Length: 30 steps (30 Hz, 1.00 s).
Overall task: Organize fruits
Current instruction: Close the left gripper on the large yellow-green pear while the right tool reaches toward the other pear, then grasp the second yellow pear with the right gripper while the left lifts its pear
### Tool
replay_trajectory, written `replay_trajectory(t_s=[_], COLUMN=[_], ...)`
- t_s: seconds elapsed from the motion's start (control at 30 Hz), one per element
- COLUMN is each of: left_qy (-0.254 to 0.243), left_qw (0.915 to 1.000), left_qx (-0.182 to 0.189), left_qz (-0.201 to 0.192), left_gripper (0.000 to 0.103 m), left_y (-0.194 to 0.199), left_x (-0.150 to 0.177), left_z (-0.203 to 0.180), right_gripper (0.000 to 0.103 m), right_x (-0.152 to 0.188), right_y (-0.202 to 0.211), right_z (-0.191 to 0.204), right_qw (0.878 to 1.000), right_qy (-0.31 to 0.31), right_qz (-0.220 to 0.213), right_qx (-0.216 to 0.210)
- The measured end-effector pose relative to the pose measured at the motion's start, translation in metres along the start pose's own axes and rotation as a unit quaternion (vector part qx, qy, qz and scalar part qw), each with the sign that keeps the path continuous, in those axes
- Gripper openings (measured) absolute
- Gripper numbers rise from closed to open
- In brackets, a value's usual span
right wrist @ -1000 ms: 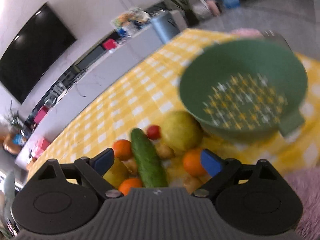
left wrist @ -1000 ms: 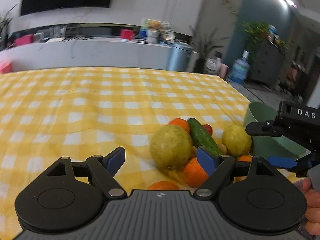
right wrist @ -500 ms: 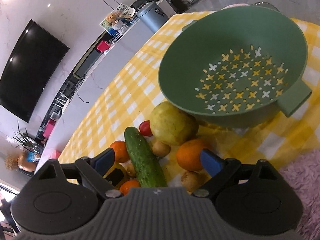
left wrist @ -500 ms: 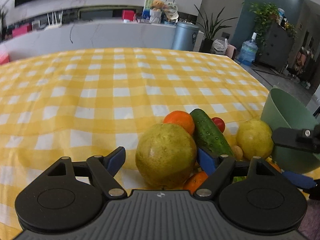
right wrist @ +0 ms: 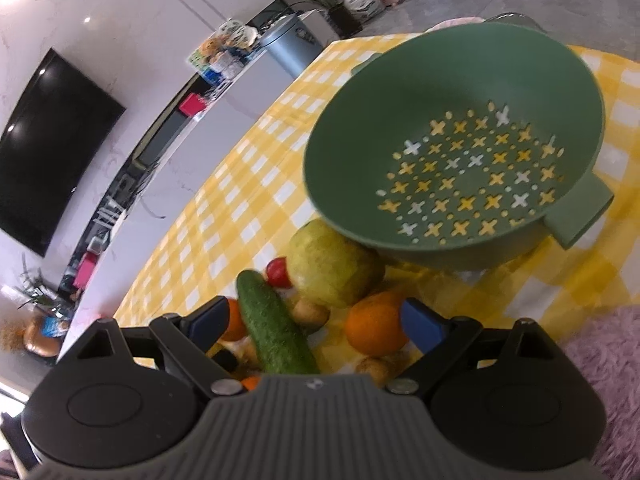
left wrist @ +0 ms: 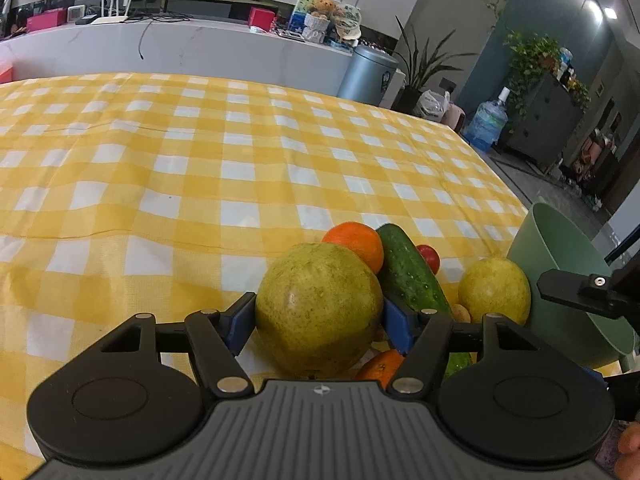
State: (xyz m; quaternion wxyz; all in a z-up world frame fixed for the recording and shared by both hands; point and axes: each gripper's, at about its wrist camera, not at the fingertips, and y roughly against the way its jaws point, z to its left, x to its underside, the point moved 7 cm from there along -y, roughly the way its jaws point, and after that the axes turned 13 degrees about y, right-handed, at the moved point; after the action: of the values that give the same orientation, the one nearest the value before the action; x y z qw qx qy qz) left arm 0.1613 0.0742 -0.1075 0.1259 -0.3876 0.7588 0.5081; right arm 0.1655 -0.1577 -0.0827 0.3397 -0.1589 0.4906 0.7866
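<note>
The left tongs point(left wrist: 319, 316) are clenched on the large green pear point(left wrist: 318, 308), their blue pads pressed against both of its sides at lower centre of the left wrist view. Just behind the pear, toward centre frame, lie an orange point(left wrist: 354, 243), a cucumber point(left wrist: 408, 274) and a small red tomato point(left wrist: 429, 258); a second yellow-green pear point(left wrist: 495, 290) sits to the right, touching the green colander point(left wrist: 560, 264) at the right edge. Everything rests on the counter point(left wrist: 200, 168), covered with a yellow and white checked cloth.

The right tongs point(right wrist: 314, 322) are released, spread wide at the bottom of the right wrist view, with nothing between the pads. Between and just above them lie the cucumber point(right wrist: 274, 330), an orange point(right wrist: 374, 326), small brownish potatoes point(right wrist: 310, 312) and the tomato point(right wrist: 279, 272). The second pear point(right wrist: 334, 270) lies at centre frame against the colander point(right wrist: 460, 80), which fills the upper right and holds nothing.
</note>
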Motion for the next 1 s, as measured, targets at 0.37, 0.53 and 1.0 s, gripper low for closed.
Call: replay_trajectory(t_s=[0.37, 0.53, 1.0], left_qy=[0.028, 0.032, 0.030], left_qw=[0.9983, 0.9979, 0.9979], left_qx=[0.044, 0.051, 0.052], left_qz=[-0.025, -0.025, -0.022], left_gripper=[0.076, 0.076, 0.076], left_y=[0.017, 0.017, 0.015], left_x=[-0.012, -0.013, -0.011], left_z=[0.002, 0.002, 0.002], right_gripper=[0.089, 0.084, 0.064], right_x=[-0.012, -0.014, -0.015], right_y=[-0.029, -0.043, -0.056], right_z=[-0.013, -0.014, -0.007], right_qw=[0.999, 0.998, 0.998], right_qy=[-0.030, -0.041, 0.006], right_qz=[0.031, 0.044, 0.037], right_qx=[0.029, 0.033, 0.051])
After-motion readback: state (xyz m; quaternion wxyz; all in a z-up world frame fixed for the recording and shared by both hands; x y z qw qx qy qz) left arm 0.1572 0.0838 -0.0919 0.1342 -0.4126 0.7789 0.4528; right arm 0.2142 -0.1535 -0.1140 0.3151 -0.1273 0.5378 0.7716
